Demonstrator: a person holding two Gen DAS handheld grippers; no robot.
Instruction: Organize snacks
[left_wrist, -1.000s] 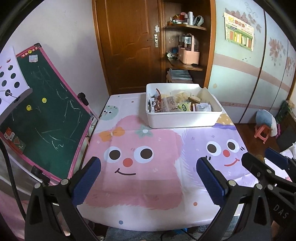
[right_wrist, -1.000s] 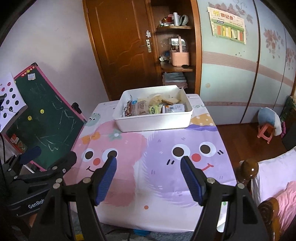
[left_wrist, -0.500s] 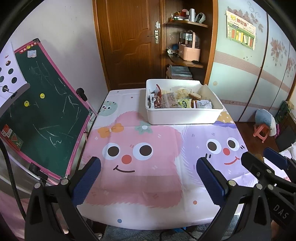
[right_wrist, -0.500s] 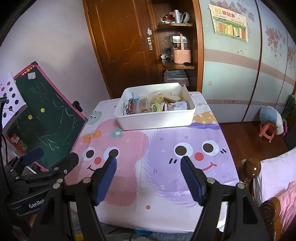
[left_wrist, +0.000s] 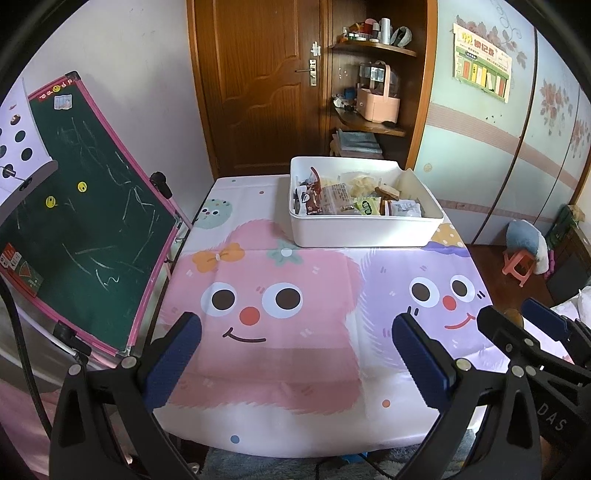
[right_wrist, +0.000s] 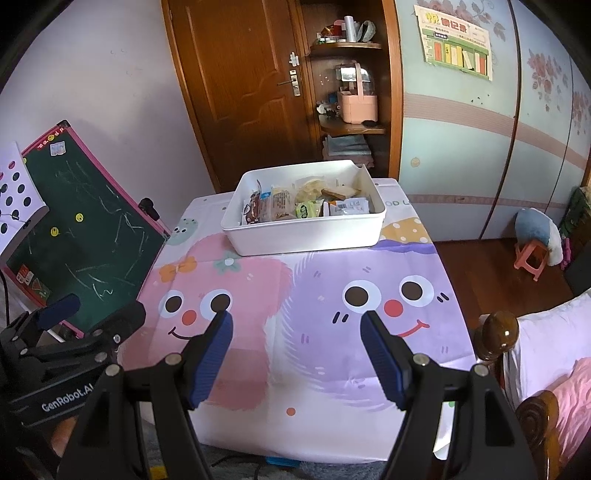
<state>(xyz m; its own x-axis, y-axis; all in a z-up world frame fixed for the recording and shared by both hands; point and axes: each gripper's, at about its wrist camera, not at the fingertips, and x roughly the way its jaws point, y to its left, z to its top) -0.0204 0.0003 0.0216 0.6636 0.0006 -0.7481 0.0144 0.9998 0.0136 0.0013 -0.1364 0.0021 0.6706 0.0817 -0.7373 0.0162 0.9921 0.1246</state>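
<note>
A white bin (left_wrist: 364, 230) (right_wrist: 306, 236) stands at the far side of the table, filled with several wrapped snacks (left_wrist: 332, 199) (right_wrist: 291, 206). My left gripper (left_wrist: 295, 343) hovers above the near edge of the table, open, with nothing between its blue pads. My right gripper (right_wrist: 297, 336) is beside it at the same near edge, also open and empty. Each gripper shows at the edge of the other's view: the right gripper (left_wrist: 535, 332) and the left gripper (right_wrist: 74, 325). Both are well short of the bin.
A cartoon tablecloth (left_wrist: 280, 295) (right_wrist: 317, 317) covers the table. A green chalkboard easel (left_wrist: 81, 229) (right_wrist: 81, 229) leans at the left. A wooden bedpost (right_wrist: 495, 332) and bed stand at the right. Behind are a door (left_wrist: 255, 85), corner shelves (right_wrist: 351, 122) and a pink stool (right_wrist: 532, 258).
Both views have tilted up a little, so the bin and table sit lower in frame. The jaws' width is unchanged and nothing was picked up.
</note>
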